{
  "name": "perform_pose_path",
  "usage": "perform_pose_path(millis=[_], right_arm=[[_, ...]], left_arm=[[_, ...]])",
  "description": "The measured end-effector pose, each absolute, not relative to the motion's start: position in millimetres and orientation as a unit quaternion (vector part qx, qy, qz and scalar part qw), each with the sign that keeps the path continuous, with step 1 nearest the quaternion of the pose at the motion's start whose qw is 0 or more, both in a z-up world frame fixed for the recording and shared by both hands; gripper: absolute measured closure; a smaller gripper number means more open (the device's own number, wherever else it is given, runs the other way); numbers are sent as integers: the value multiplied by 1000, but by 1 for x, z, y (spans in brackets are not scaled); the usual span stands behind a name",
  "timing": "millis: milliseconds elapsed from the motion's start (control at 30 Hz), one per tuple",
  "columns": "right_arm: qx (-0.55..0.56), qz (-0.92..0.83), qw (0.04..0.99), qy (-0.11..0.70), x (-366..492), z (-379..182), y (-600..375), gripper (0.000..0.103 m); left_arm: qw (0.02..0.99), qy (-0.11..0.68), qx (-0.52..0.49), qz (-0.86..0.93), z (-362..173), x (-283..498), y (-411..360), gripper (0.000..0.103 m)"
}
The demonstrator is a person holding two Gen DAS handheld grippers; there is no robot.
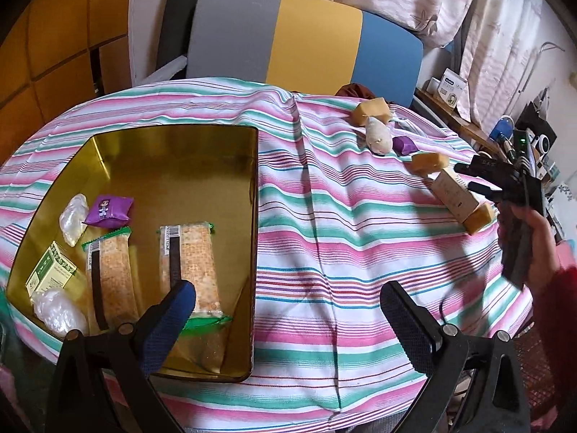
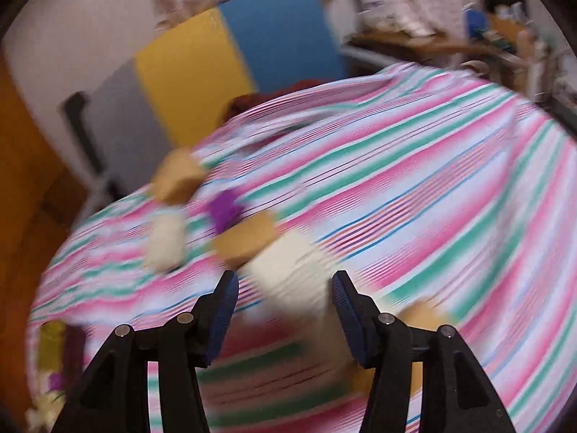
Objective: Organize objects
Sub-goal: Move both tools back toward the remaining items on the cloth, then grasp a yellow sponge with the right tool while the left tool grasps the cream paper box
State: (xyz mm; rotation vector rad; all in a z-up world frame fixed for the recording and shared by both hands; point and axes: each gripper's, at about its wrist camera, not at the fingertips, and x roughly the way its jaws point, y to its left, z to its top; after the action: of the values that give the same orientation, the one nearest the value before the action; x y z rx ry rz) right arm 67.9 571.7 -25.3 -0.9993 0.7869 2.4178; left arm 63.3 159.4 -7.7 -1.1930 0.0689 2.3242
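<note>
A gold tin [image 1: 230,133] stands open on the striped cloth [image 1: 360,252]. It holds two cracker packs [image 1: 191,263], a purple packet [image 1: 108,211], a green-and-white carton [image 1: 50,270] and clear wrapped pieces [image 1: 57,310]. My left gripper [image 1: 288,310] is open and empty over the tin's right wall. At the right lie tan blocks [image 1: 371,110], a pale lump [image 1: 378,135], a purple piece [image 1: 407,144] and a cream box [image 1: 454,195]. The right gripper [image 1: 476,178], held by a hand [image 1: 541,238], is at that box. In the blurred right wrist view the cream box [image 2: 288,270] sits just ahead of the open right gripper [image 2: 286,310], untouched.
A chair [image 1: 306,36] with grey, yellow and blue panels stands behind the table. A cluttered shelf [image 1: 450,90] runs along the right. A wooden cabinet [image 1: 54,36] is at the left. The tin's corner [image 2: 54,342] shows at the lower left of the right wrist view.
</note>
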Motion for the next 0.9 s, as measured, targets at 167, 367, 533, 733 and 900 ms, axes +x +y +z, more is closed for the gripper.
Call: perform_pose_path(millis=[167, 367, 533, 733, 900], right_arm=[[-388, 871, 100, 285, 72, -41, 501, 47], [-347, 908, 169, 163, 87, -16, 490, 47], [-356, 877, 245, 210, 68, -5, 571, 43], [-400, 846, 194, 294, 62, -34, 596, 41], [-395, 864, 51, 307, 83, -51, 497, 41]], left_arm=[[275, 30, -446, 851, -9, 66, 170, 0], [285, 45, -445, 848, -9, 70, 176, 0], [281, 34, -447, 848, -10, 72, 173, 0], [279, 36, -442, 851, -8, 74, 169, 0], [283, 34, -450, 846, -11, 71, 174, 0]])
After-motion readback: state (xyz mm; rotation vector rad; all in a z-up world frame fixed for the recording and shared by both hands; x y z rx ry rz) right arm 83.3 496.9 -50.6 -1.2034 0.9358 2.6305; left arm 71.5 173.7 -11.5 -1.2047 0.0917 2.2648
